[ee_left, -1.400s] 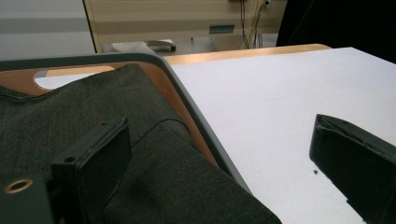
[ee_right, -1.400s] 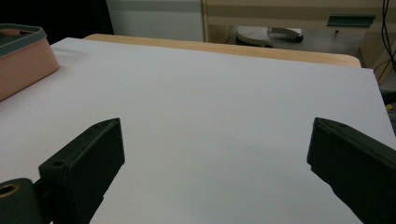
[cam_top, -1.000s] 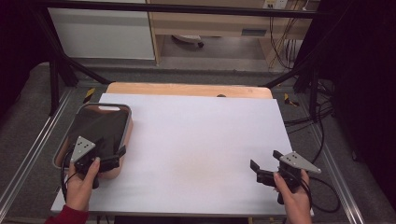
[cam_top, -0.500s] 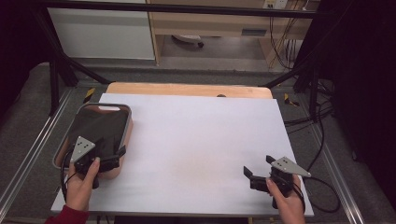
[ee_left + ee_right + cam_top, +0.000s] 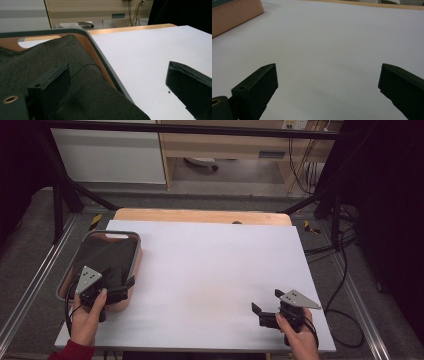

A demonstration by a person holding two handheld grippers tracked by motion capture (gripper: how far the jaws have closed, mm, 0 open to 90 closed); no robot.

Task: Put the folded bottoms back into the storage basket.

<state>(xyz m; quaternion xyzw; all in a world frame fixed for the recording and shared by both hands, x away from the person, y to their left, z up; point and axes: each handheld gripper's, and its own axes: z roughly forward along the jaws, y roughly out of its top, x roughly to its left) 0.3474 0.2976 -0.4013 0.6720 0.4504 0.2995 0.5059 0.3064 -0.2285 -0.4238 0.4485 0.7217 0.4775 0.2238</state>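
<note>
cloth: dark grey folded fabric [image 5: 37,65] lying in the grey-rimmed tan tray [image 5: 131,270], tabletop's left edge
left gripper [image 5: 119,290]: jaws wide, empty, straddling the tray's rim
right gripper [image 5: 265,312]: jaws wide, empty, low over bare white tabletop [image 5: 210,270]
risk: closing now probably pinches rim along with cloth

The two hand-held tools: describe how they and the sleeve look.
Each tool, left tool and right tool, is black with two blocky jaws, topped by a grey three-cornered plate with small holes. A black cable trails from each. A red sleeve covers the left forearm.
</note>
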